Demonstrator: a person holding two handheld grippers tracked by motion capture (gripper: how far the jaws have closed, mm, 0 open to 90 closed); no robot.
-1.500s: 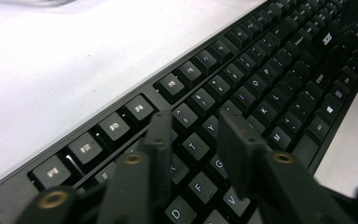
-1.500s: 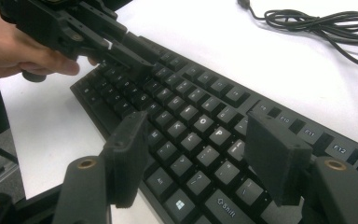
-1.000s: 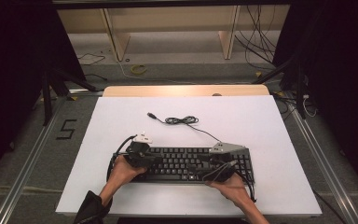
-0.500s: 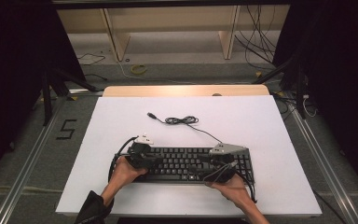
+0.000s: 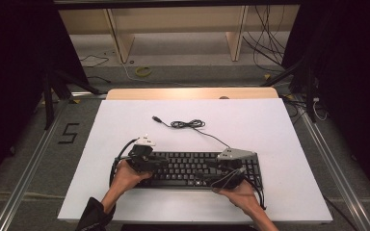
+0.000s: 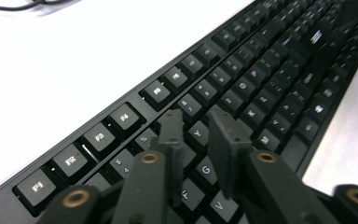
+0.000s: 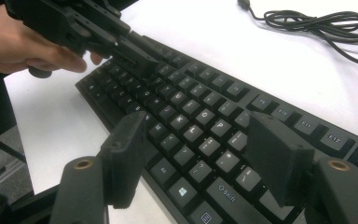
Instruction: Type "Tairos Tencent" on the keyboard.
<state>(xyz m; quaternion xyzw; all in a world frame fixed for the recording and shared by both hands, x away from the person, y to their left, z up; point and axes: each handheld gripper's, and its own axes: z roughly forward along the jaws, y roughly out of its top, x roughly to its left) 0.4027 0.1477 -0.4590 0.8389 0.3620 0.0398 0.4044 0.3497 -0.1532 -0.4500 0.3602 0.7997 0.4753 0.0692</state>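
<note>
A black keyboard [image 5: 188, 169] lies across the near part of the white table [image 5: 250, 120], also seen close up in the left gripper view [image 6: 270, 70] and the right gripper view [image 7: 200, 88]. Its cable [image 5: 189, 124] lies coiled behind it, with the plug [image 5: 156, 118] free on the table. My left gripper [image 5: 159, 163] hovers low over the keyboard's left half. Its jaws [image 6: 198, 128] are drawn together to a narrow slit above the letter keys, with nothing between them. My right gripper [image 5: 212, 169] stands open [image 7: 198, 135] over the right half, above the P and shift keys.
A hand holds each gripper from the near edge. The left gripper [image 7: 142, 60] and its hand [image 7: 23, 42] appear across the keyboard in the right gripper view. Beyond the table are wooden shelving legs [image 5: 120, 38], floor cables [image 5: 265, 33] and dark stands at both sides.
</note>
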